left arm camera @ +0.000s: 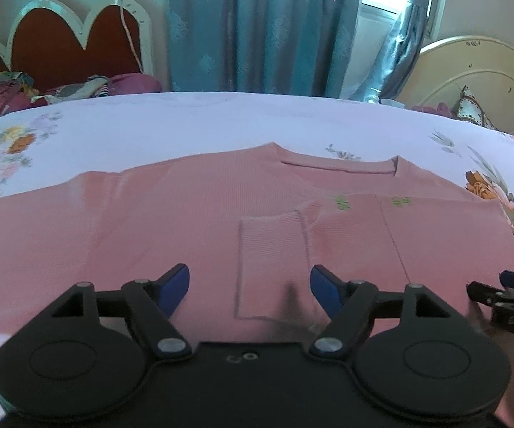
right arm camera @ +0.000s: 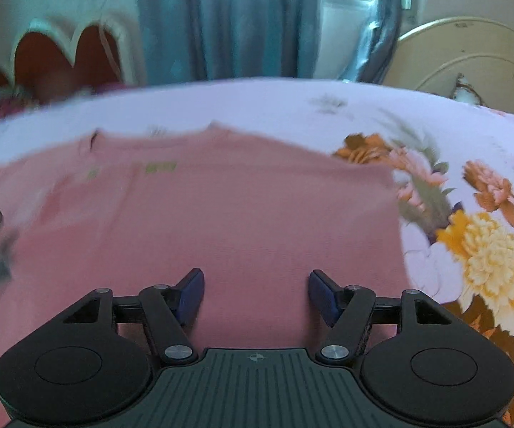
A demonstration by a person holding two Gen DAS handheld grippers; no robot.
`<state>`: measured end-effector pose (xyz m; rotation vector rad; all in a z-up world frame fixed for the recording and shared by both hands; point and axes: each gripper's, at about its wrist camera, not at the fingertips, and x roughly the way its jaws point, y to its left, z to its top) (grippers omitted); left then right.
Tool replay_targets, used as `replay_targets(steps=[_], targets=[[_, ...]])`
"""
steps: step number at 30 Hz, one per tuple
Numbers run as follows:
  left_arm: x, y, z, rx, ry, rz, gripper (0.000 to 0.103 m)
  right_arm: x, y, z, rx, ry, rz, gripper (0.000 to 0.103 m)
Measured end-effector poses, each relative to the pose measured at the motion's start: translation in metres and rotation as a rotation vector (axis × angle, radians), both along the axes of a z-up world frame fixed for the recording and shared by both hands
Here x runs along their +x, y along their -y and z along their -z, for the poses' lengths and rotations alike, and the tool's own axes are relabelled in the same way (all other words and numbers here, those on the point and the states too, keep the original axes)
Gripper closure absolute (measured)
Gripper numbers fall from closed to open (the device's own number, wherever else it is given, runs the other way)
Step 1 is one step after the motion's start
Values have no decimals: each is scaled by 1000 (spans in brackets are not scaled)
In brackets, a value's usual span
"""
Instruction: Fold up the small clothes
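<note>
Sweater is lying flat on the bed, one cuff folded in over its middle. I am holding the left gripper and right gripper above it, jaws apart and empty, probably for the next fold.

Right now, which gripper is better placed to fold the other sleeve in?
Probably left: the left gripper hangs open over the pink sweater nearer its spread sleeve; the right gripper is over the already-folded side.
</note>
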<state>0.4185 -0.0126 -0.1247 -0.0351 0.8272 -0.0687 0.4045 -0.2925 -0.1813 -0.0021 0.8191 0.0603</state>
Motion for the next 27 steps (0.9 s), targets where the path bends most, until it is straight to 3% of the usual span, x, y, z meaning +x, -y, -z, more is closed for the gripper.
replay_targets(steps=[4, 10, 15, 27], targets=[[-13, -18, -6, -9, 0, -29, 28, 2, -3, -7, 31, -18, 32, 38], [-31, -50, -9, -7, -9, -67, 27, -1, -45, -7, 38, -8, -41, 38], [-44, -84, -8, 3, -23, -116, 25, 4, -65, 0, -32, -13, -15, 38], [-48, -184, 0, -7, -44, -290, 23, 16, -144, -27, 64, 19, -130, 38]])
